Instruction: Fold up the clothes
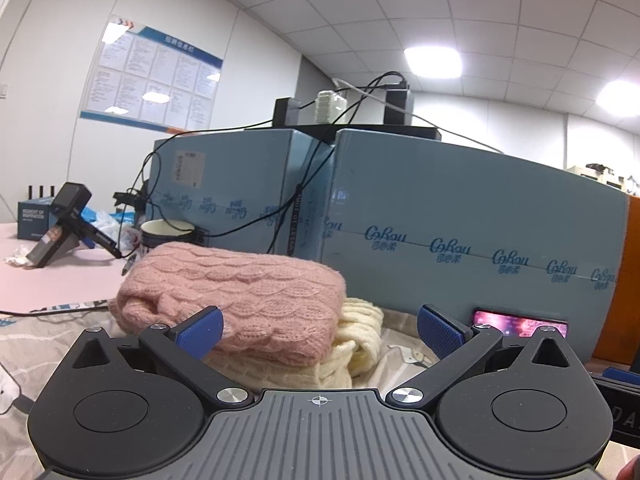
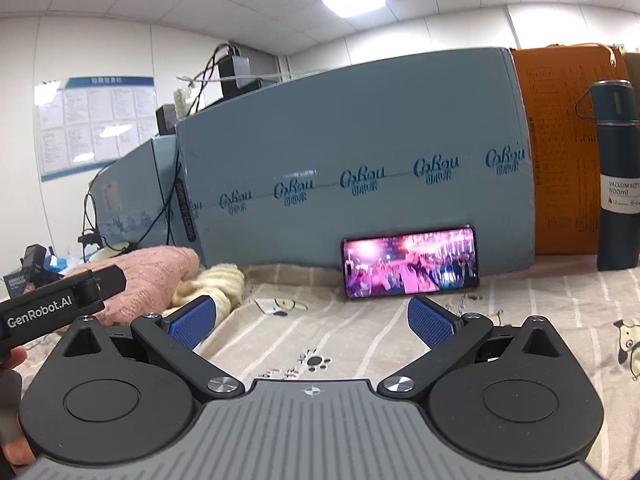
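Pink sweater [image 1: 236,300] folded atop cream sweater [image 1: 352,344], both grippers [image 1: 320,330] [image 2: 312,322] spread wide and empty; if stacking, square edges gently.

A pink scallop-knit sweater [image 1: 236,300], a cream ribbed one [image 1: 352,344], a beige striped sheet [image 2: 360,328] with puppies, pale blue boxes [image 2: 360,152].

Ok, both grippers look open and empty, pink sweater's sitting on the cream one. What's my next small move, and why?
Probably pull both back. The pink sweater already lies folded on the cream knit, and the left gripper and right gripper are open, holding nothing. No unfolded garment shows on the patterned sheet, so look for the next one.
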Motion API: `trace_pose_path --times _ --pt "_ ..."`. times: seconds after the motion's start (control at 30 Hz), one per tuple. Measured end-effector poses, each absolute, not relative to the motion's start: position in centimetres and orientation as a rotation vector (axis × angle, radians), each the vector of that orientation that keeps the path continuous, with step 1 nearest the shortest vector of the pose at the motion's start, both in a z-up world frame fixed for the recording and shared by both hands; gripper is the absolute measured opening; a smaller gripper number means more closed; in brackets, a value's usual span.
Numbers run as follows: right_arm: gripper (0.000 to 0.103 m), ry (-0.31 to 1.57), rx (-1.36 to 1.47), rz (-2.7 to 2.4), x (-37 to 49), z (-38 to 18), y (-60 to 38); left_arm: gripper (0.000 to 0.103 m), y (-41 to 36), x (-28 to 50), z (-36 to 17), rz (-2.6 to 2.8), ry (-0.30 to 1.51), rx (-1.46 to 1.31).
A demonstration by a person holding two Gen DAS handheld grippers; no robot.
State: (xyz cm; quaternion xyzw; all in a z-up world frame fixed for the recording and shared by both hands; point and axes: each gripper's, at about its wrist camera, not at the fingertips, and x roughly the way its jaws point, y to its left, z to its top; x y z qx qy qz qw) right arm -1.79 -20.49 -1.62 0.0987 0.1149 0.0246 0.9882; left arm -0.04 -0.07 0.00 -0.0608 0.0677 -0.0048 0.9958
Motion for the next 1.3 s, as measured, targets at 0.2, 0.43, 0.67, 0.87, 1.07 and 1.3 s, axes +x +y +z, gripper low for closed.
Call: trace_pose_path --times 0.2,0.43,0.67,0.87,1.07,1.3 --pt "0.103 0.205 0.245 0.060 -2.0 -1.9 -21.1 0.103 -0.1 -0.1 -0.4 -0.016 0.150 -0.119" --pt "0.103 0.189 0.275 0.068 -2.1 -2.2 -21.5 0.103 -0.4 0.4 -0.8 -0.009 0.176 -0.109" --pt "0.103 0.186 0.291 0.067 -2.2 -2.3 -21.7 0.103 -0.3 0.5 -0.8 -0.007 0.180 -0.113" --pt "0.103 0.187 0.300 0.064 -2.2 -2.4 -21.9 0.103 -0.4 0.6 -0.8 -0.007 0.185 -0.110" --pt "0.103 0.182 0.294 0.061 -2.3 -2.4 -21.8 0.103 -0.4 0.8 -0.9 -0.010 0.189 -0.113" --pt "0.103 0.180 0.292 0.060 -2.3 -2.3 -21.8 0.103 -0.4 0.7 -0.9 -0.011 0.187 -0.117"
